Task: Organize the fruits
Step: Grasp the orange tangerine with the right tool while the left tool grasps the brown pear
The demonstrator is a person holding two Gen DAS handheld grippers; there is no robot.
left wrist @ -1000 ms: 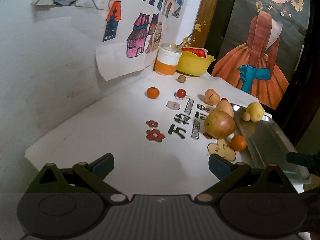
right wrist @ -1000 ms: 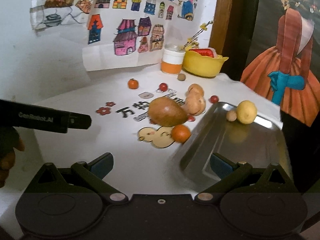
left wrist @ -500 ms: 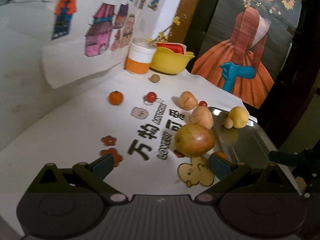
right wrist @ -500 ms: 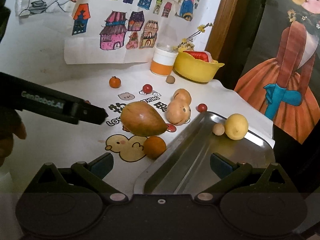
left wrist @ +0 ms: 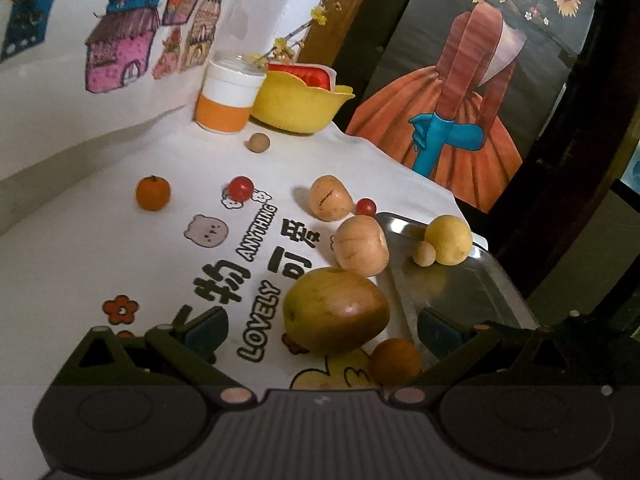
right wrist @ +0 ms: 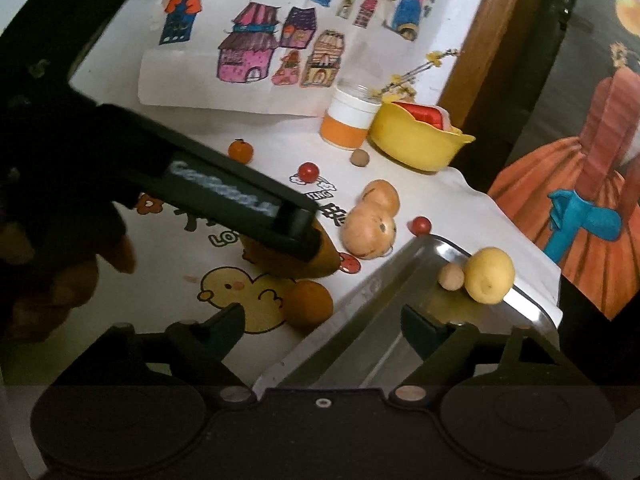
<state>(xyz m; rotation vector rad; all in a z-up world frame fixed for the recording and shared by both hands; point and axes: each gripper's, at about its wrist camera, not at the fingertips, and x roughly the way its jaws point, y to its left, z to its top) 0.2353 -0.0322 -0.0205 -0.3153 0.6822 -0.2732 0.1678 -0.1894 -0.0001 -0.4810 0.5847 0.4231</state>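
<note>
Since a second ago the left gripper [left wrist: 320, 326] has pushed forward and low over the white printed tablecloth [left wrist: 100, 248], so that the large green-brown mango [left wrist: 336, 310] now sits between its wide-spread tongs, neither blue pad touching it as far as I can tell. The right gripper [right wrist: 322, 322] has also advanced; its tongs stand wide and hold nothing, straddling the near rim of the shiny steel tray [right wrist: 360, 300]. The mango lies just left of the tray, with a small round orange [left wrist: 395, 362] touching or nearly touching its near side and a tan dimpled fruit [left wrist: 362, 246] just behind it. In the tray's far corner rest a matte yellow lemon-like fruit [left wrist: 448, 240] and a small beige ball [left wrist: 425, 253], side by side. The mango looks smooth, glossy and egg-shaped, likely the heaviest piece here and somewhat slippery; I would take it across its broad middle, squeezing gently, since a grip near the tapered end could squirt it out and knock the orange rolling.
</note>
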